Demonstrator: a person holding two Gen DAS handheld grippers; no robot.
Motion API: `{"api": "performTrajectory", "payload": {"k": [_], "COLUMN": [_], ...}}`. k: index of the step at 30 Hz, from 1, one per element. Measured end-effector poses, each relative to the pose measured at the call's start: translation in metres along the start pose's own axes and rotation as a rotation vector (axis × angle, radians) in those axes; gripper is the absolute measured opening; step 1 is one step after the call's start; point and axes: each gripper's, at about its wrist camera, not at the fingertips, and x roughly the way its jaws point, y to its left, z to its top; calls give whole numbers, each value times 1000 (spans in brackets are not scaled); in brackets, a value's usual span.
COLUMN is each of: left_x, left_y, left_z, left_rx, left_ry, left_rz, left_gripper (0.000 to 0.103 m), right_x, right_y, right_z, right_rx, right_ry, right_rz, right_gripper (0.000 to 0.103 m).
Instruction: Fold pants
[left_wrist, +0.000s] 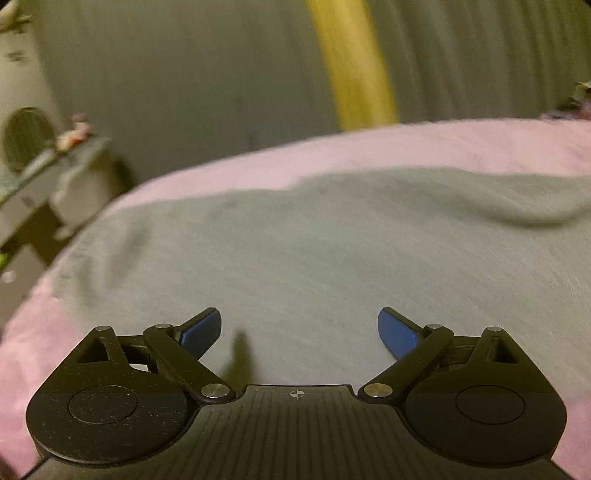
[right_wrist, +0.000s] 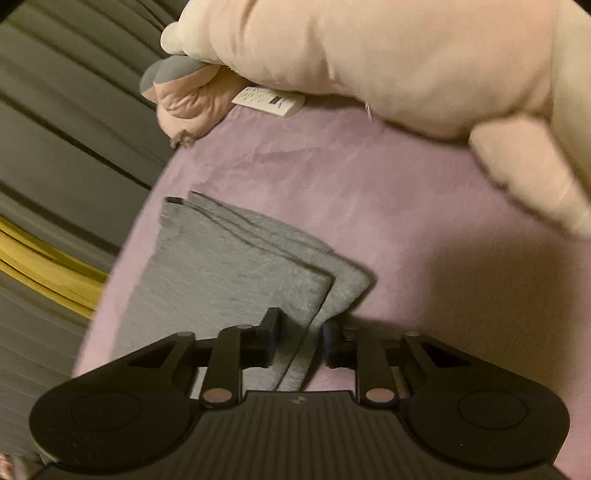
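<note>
The grey pants (left_wrist: 314, 251) lie spread on the pink bed cover (left_wrist: 480, 147) in the left wrist view. My left gripper (left_wrist: 299, 334) hovers just above them, jaws wide open and empty, blue pads showing. In the right wrist view the pants (right_wrist: 221, 273) lie folded in layers on the pink cover (right_wrist: 424, 277), with several edges stacked. My right gripper (right_wrist: 300, 338) is down at the near edge of the fold, jaws partly closed with grey cloth between the fingers. I cannot tell whether it grips the cloth.
A large pale pink plush or pillow (right_wrist: 388, 55) lies at the far side of the bed with a white remote (right_wrist: 269, 100) under its edge. Grey curtains (left_wrist: 184, 74) with a yellow stripe (left_wrist: 351, 62) hang behind. A cluttered side table (left_wrist: 55, 158) stands at left.
</note>
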Motion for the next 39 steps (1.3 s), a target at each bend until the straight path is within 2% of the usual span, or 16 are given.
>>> {"api": "performTrajectory", "payload": {"k": [2,3,5,6,9,12,13,15,17,19,21,25,31,39], "left_x": [3,3,2,1,4,8,11,21,36,53,70,84,101,103], "left_y": [18,25,27,23,-5,-40,-51,-67,-74,-72,-66,-59,-49,-39], "left_z": [8,12,22,29,44,53,55,61,63,62,61,61,66,66], "left_rx": [-80,-110,-115,-111,-104,-65,-43,-7,19,18,13,11,15,7], "left_ry": [7,-7,-29,-39,-42,-64,-76,-78,-40,-28,8,-22,-33,-34], "left_rz": [51,52,18,-5,-138,-251,-266,-274,-274,-249,-243,-243,-307,-327], "left_gripper": [97,97,97,97,97,97,97,97,97,97,100,103,103,103], "right_x": [-9,-14,-24,-26,-20,3,12,26,47,73,92,101,106,108], "right_y": [13,23,52,68,134,211,237,271,293,304,305,298,294,291], "right_z": [0,-1,-10,-17,-59,-127,-155,-196,-218,-231,-238,-246,-239,-229], "right_rx": [-45,-91,-198,-252,-460,-748,-853,-970,-1006,-1022,-1058,-1182,-1179,-1172], "right_ry": [-36,-74,-162,-195,-227,-126,-99,-80,-34,13,20,-49,-68,-86], "right_rz": [-96,-164,-252,-243,-140,101,195,314,339,315,274,282,284,255], "right_gripper": [47,51,53,54,54,58,58,58,57,57,56,56,62,66]}}
